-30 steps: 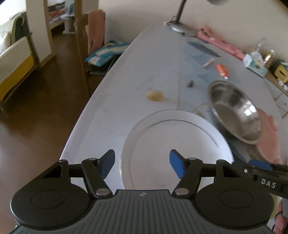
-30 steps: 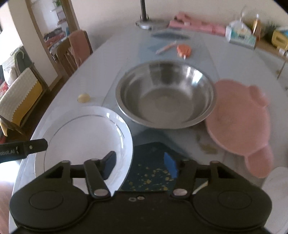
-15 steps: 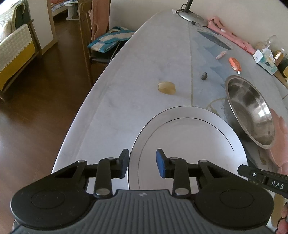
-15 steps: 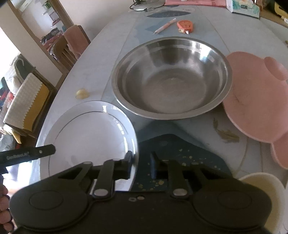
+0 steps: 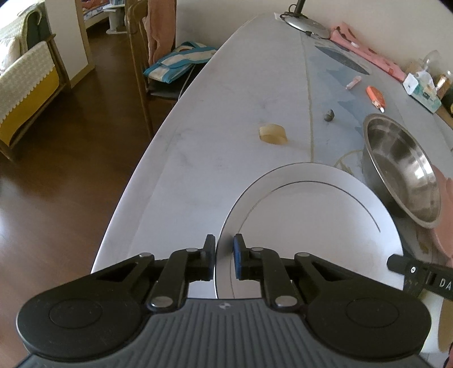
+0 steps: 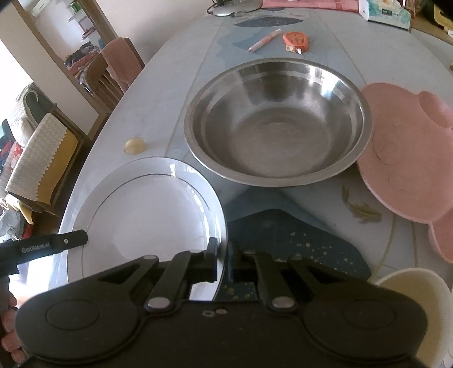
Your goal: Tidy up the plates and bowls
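A large white plate with a thin dark ring lies on the pale table. My left gripper is shut on the plate's near left rim. My right gripper is shut on the plate's right rim. A steel bowl stands just beyond the plate; in the left wrist view it is at the right. A pink lid-shaped plate lies right of the bowl. A cream bowl is at the near right.
A yellowish lump, a small dark object, an orange item and a pink pen lie on the table. A tissue box and a lamp base are at the far end. Chairs stand along the left edge.
Both grippers went from open to shut on opposite rims of the white plate. Both cameras rose and tilted, showing more of the table.
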